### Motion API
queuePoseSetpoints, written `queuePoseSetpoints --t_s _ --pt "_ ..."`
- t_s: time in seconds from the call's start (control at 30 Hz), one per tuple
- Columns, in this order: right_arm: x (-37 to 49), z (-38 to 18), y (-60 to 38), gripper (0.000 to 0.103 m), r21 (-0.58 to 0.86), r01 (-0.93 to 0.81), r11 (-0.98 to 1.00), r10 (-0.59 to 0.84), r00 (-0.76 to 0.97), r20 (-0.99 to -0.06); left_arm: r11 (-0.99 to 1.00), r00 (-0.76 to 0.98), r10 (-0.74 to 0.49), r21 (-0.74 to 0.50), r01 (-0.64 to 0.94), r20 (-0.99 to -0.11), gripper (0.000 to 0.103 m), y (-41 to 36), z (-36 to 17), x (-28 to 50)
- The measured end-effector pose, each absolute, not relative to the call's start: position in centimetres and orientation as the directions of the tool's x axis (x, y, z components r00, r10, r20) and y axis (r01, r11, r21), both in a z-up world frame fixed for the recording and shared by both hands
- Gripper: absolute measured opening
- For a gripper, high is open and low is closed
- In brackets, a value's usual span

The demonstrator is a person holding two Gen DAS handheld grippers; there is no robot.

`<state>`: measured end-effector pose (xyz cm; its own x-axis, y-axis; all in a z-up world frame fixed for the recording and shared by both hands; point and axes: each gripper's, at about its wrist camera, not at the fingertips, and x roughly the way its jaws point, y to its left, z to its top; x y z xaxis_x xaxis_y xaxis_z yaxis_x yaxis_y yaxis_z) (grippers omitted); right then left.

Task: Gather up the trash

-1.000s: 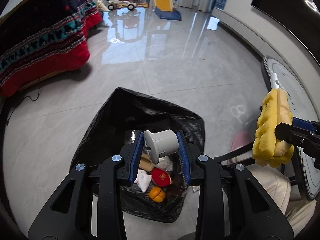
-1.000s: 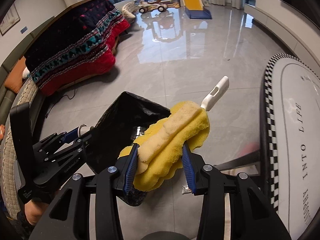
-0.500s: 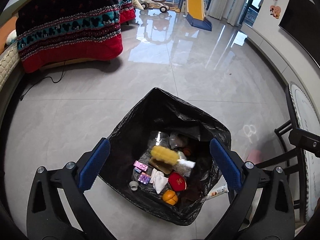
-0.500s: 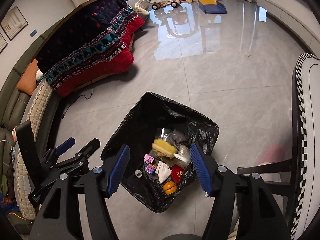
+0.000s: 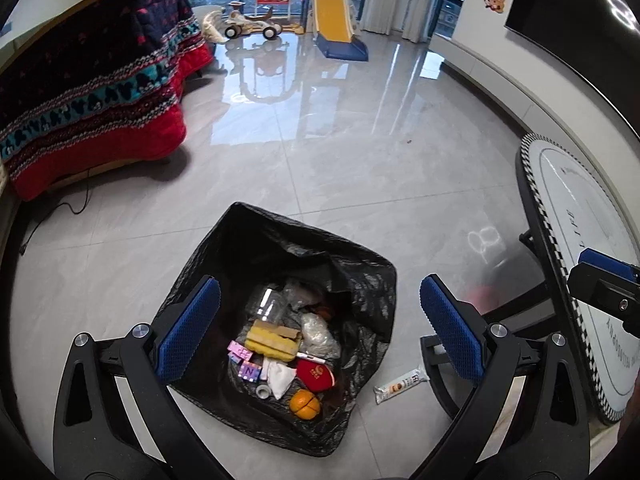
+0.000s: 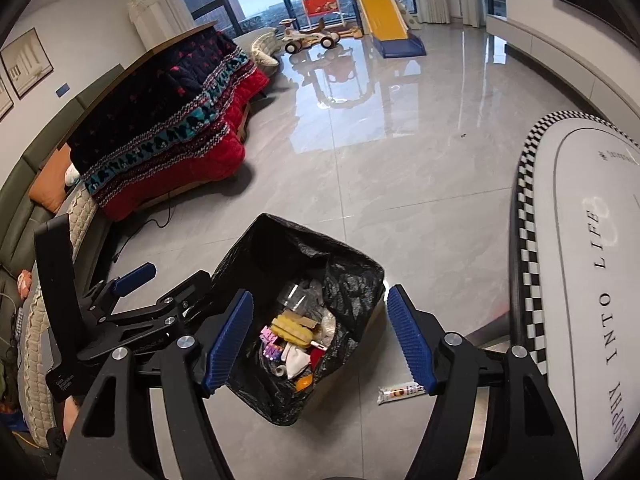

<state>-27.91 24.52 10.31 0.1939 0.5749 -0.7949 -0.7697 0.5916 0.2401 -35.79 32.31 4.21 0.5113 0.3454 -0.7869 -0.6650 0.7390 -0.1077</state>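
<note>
An open black trash bag stands on the grey tile floor, also seen in the right wrist view. Inside lie a yellow sponge brush, a red cap, an orange toy fruit, white paper, purple blocks and clear plastic. A small wrapper lies on the floor right of the bag, also in the right wrist view. My left gripper is open and empty above the bag. My right gripper is open and empty above the bag. The left gripper's fingers show at the bag's left.
A round table with a checkered rim stands at the right, its black legs near the bag. A bed with a red and navy blanket is at the left. A toy slide and ride-on car stand far back.
One second ago the left gripper held a grey cup and the right a yellow sponge brush. Both have opened; the sponge brush now lies in the bag. Both grippers have risen above the bag.
</note>
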Motion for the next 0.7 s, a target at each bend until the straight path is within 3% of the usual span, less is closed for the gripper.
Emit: queuePoseSetpoints --t_s 0.3,0.7 --pt "-22.2 10.8 16.0 0.089 0.205 -0.656 0.726 0.518 0.325 -0.791 0.848 0.578 0.238 -0.122 -0.515 -0.781 0.097 25.5 6.0 -26.9" --pt "-15.6 9.3 3.7 0.090 0.217 -0.401 0.890 0.401 0.461 -0.792 0.944 0.613 0.103 -0.117 -0.309 -0.783 0.097 16.0 6.2 -17.2"
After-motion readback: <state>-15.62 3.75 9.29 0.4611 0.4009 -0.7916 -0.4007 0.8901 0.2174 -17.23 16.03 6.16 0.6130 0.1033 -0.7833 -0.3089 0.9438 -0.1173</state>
